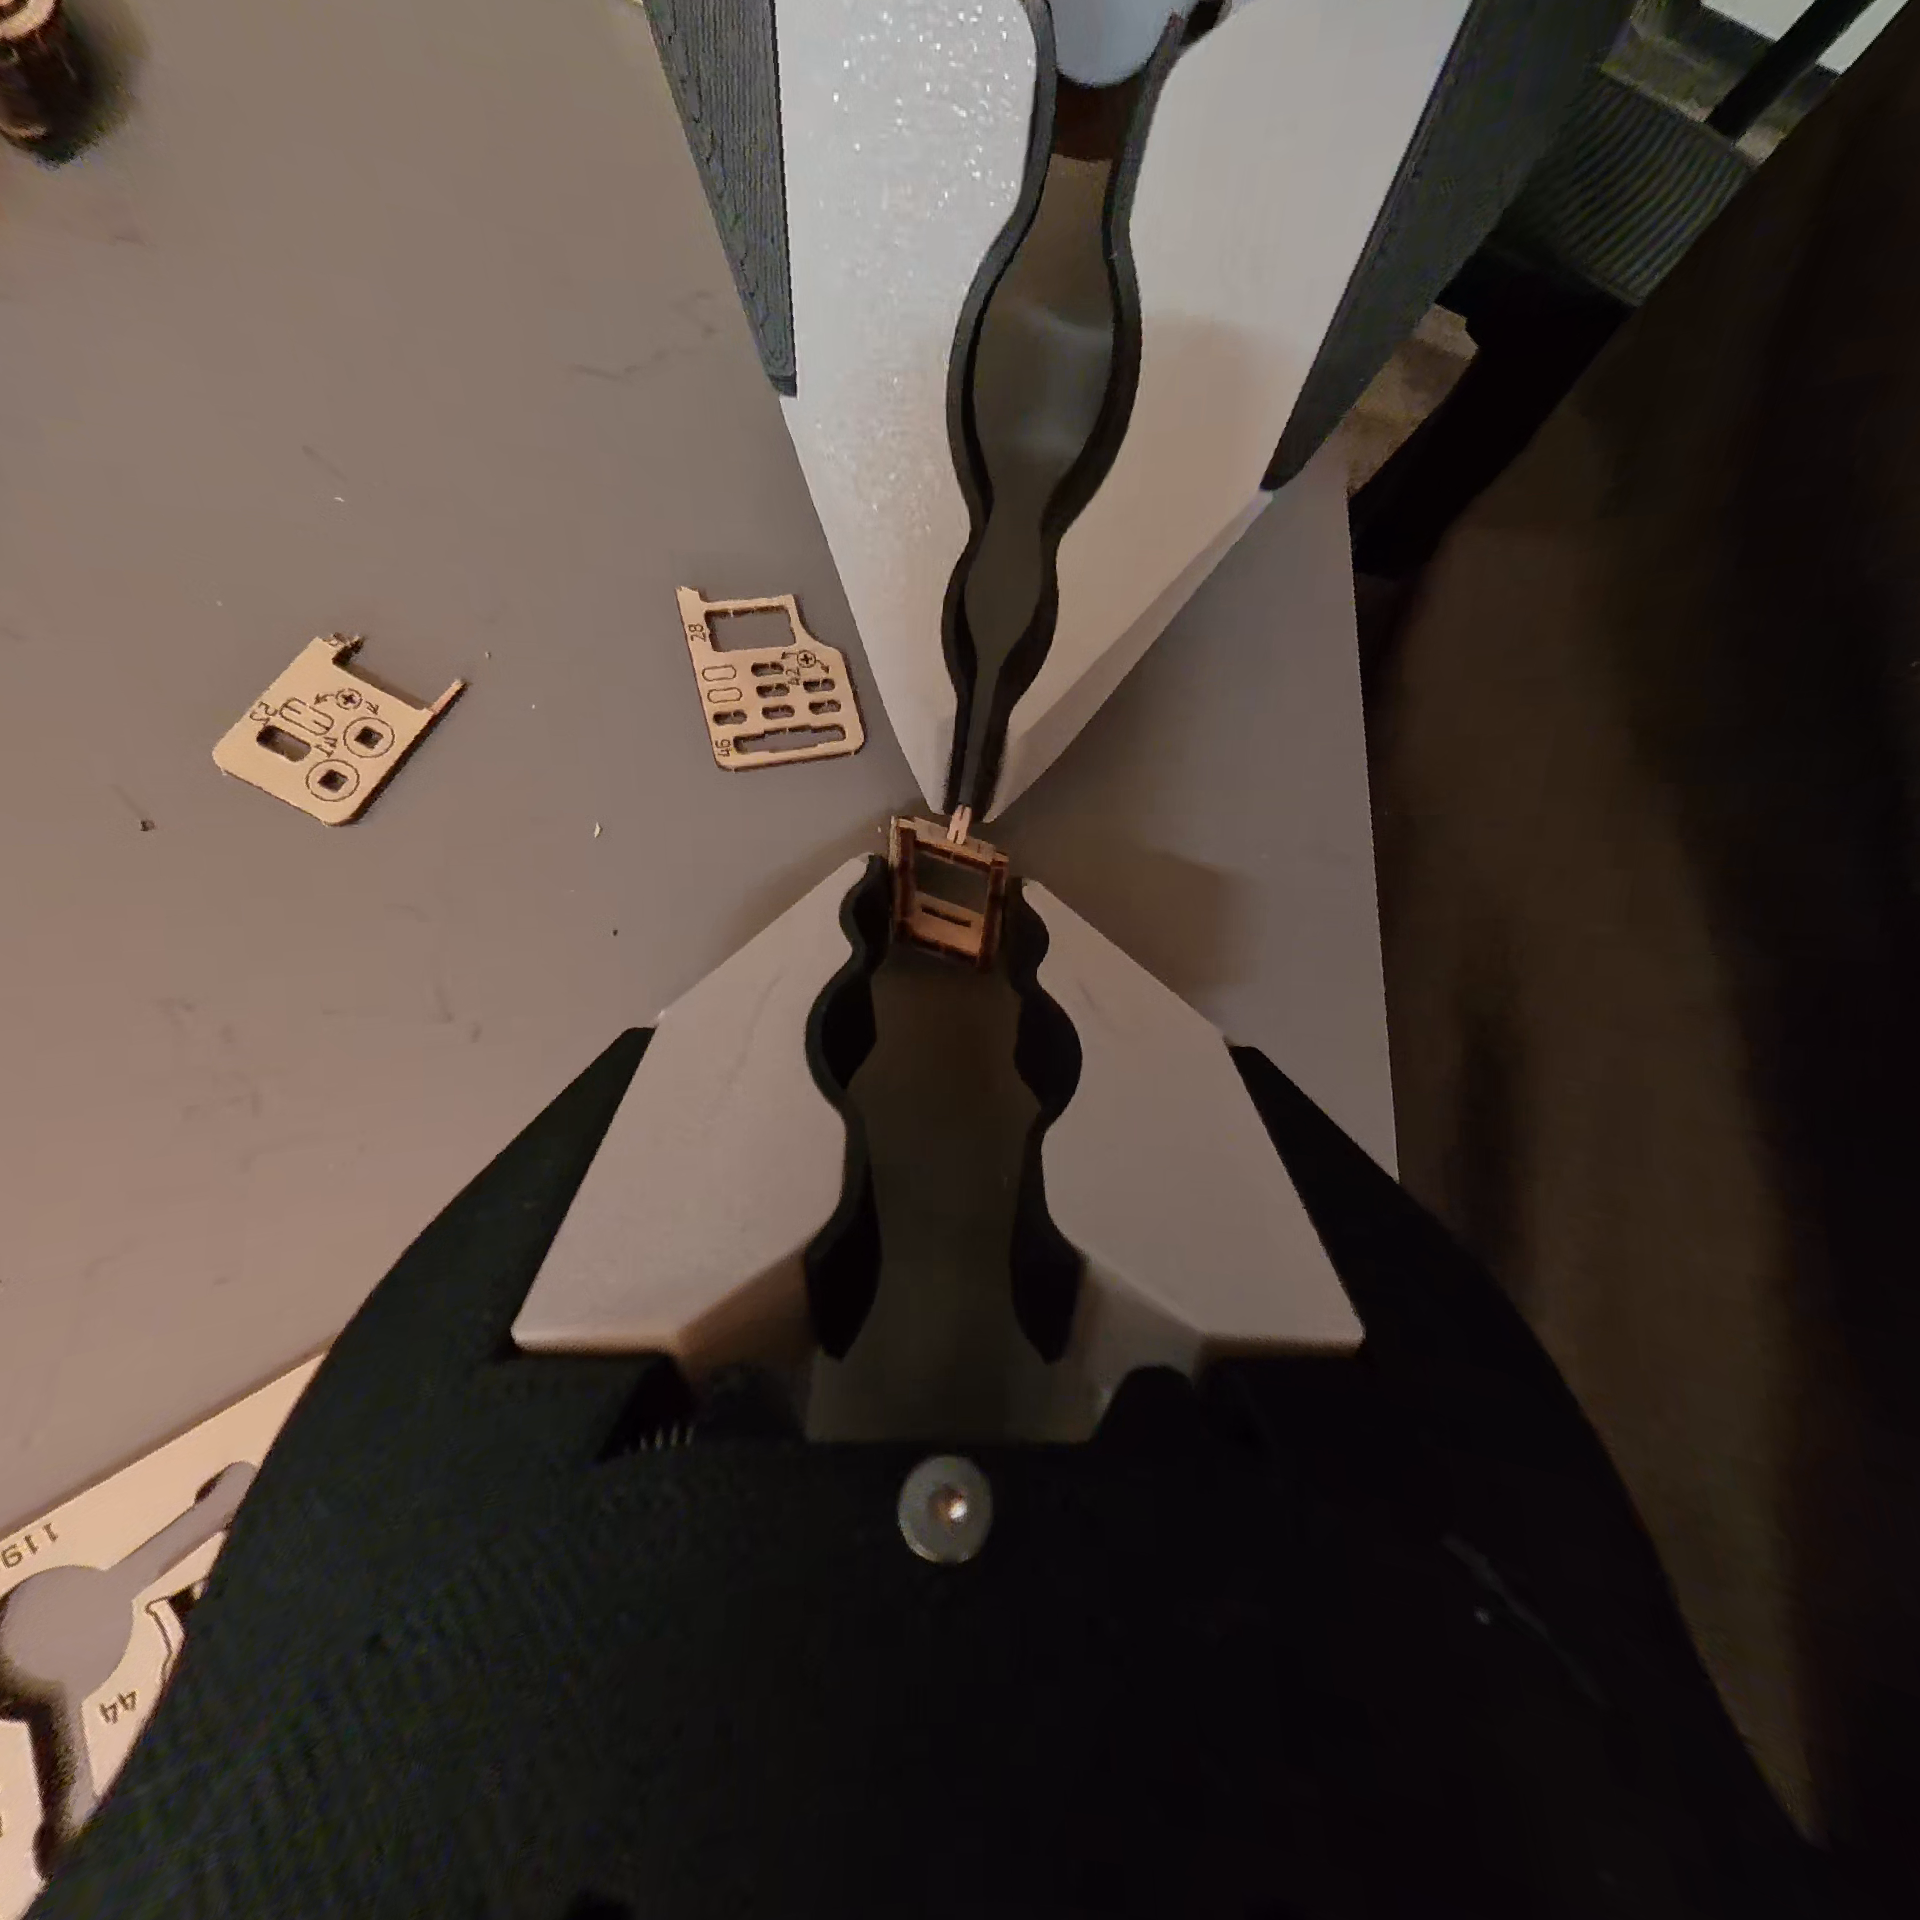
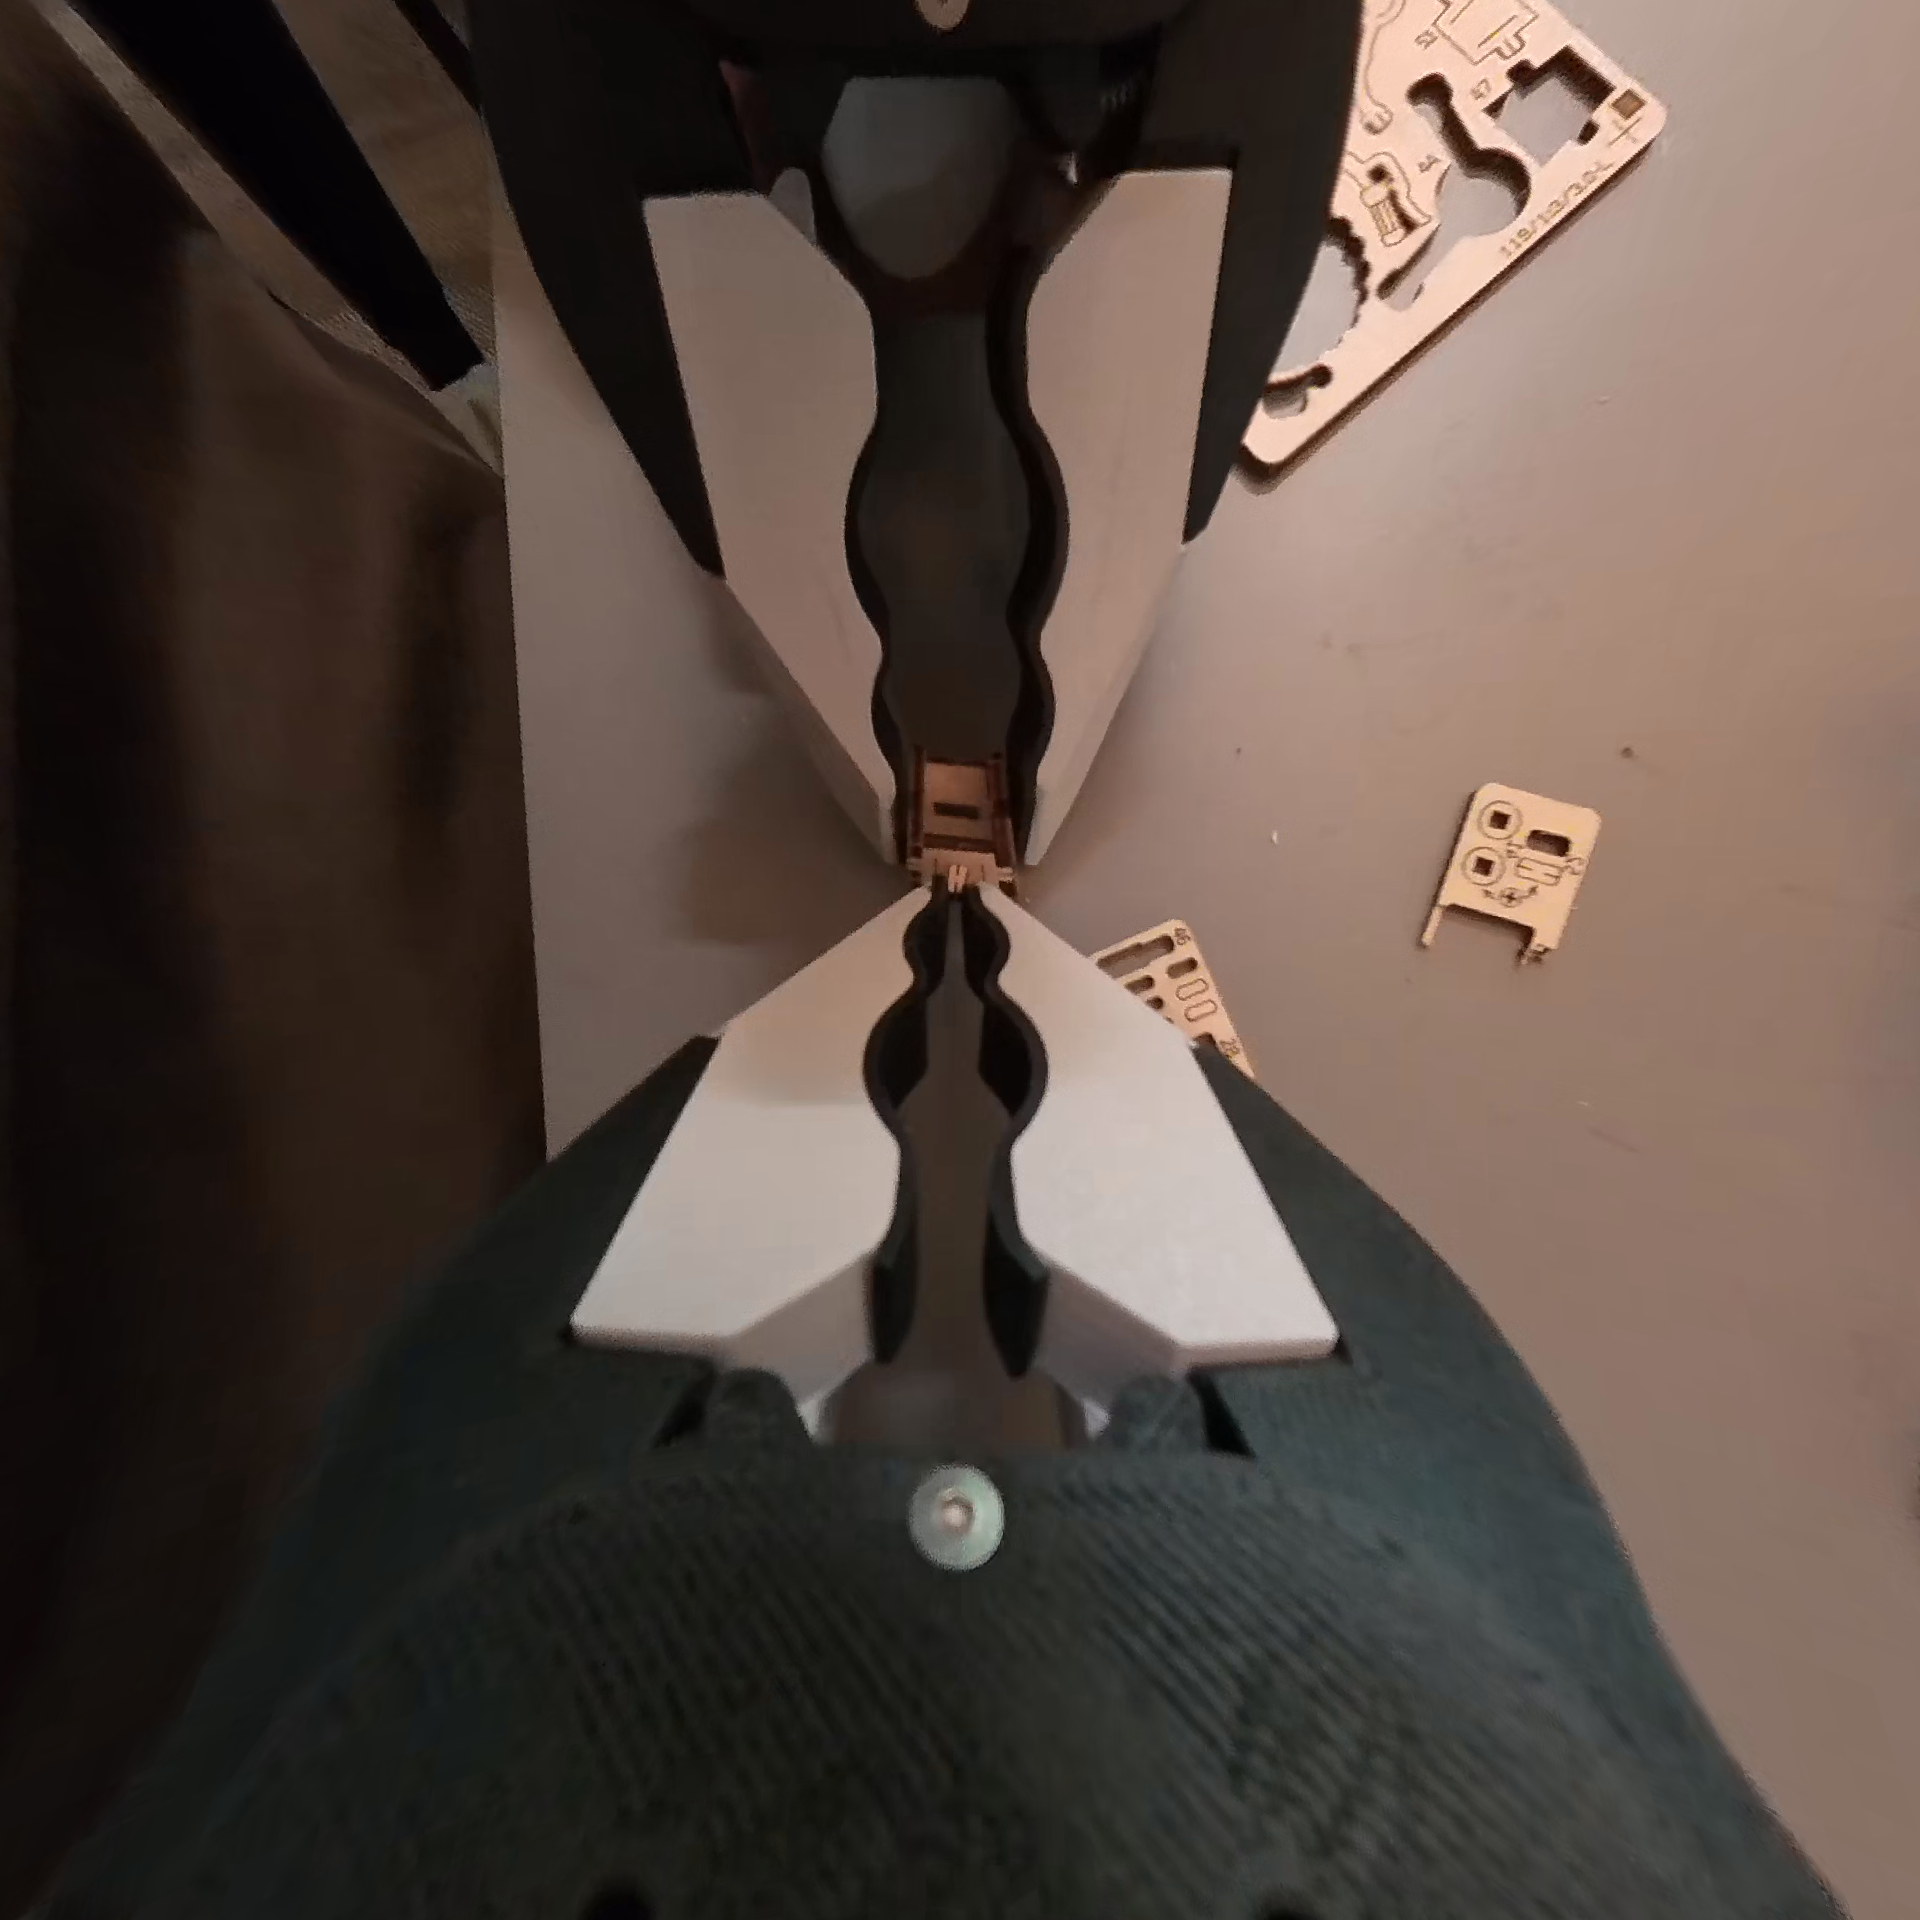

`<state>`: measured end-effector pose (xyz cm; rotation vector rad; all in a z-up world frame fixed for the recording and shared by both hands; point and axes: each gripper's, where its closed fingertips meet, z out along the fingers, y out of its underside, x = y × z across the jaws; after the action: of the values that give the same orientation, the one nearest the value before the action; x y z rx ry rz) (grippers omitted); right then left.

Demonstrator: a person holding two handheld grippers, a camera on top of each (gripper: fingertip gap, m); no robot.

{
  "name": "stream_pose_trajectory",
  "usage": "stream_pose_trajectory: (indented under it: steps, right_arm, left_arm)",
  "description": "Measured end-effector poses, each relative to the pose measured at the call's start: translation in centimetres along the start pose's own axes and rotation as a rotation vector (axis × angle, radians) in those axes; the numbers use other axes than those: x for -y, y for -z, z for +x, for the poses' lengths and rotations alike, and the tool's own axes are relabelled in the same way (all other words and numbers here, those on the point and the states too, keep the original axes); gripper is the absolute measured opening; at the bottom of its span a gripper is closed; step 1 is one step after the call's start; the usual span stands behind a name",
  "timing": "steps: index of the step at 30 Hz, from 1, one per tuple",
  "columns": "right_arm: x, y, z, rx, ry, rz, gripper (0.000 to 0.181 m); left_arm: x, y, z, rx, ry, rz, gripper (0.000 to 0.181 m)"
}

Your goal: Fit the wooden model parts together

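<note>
Right wrist view blurs your tiny wooden peg [image 2: 957,879]; right gripper [image 2: 954,902] pinches it against the wooden box [image 1: 948,894], which your left gripper [image 1: 951,909] clamps above the bench [image 1: 416,416].

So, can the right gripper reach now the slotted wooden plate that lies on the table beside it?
Probably not yet. The slotted plate lies uncovered on the table, close by, but the right gripper is shut on a small peg at the wooden box and would have to release it first.

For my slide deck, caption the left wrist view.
Left gripper holds a small wooden frame while the right gripper brings a tiny wooden piece to its edge.
</note>
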<state>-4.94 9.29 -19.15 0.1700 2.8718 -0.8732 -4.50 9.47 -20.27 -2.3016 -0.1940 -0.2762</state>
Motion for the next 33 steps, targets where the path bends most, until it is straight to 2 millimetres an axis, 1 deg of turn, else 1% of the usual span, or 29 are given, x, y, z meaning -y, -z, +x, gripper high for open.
stream_pose_trajectory:
  steps: [1, 7, 14, 21, 27, 33]
  right_arm:
    - [-0.01, 0.01, 0.01, -0.003, 0.006, -0.006, 0.001]
    - [-0.09, 0.05, -0.14, 0.02, 0.054, -0.03, 0.002]
    - [-0.11, 0.08, -0.6, 0.089, 0.099, -0.017, 0.001]
    - [-0.12, 0.12, -0.44, 0.127, 0.076, -0.056, 0.001]
    - [-0.04, 0.08, -0.65, 0.216, 0.099, -0.093, 0.001]
    - [-0.07, 0.05, -0.55, 0.183, 0.167, -0.14, 0.001]
  left_arm:
    - [0.01, -0.01, 0.0, 0.0, 0.0, 0.0, 0.021]
    - [0.02, -0.04, 0.09, -0.007, -0.001, 0.0, 0.022]
    - [-0.06, -0.21, 0.19, 0.038, -0.071, -0.013, 0.023]
    - [0.01, -0.26, 0.08, 0.056, -0.104, -0.014, 0.022]
    - [-0.02, -0.28, 0.27, 0.038, -0.103, -0.017, 0.022]
    - [0.02, -0.27, 0.2, 0.032, -0.09, -0.015, 0.021]
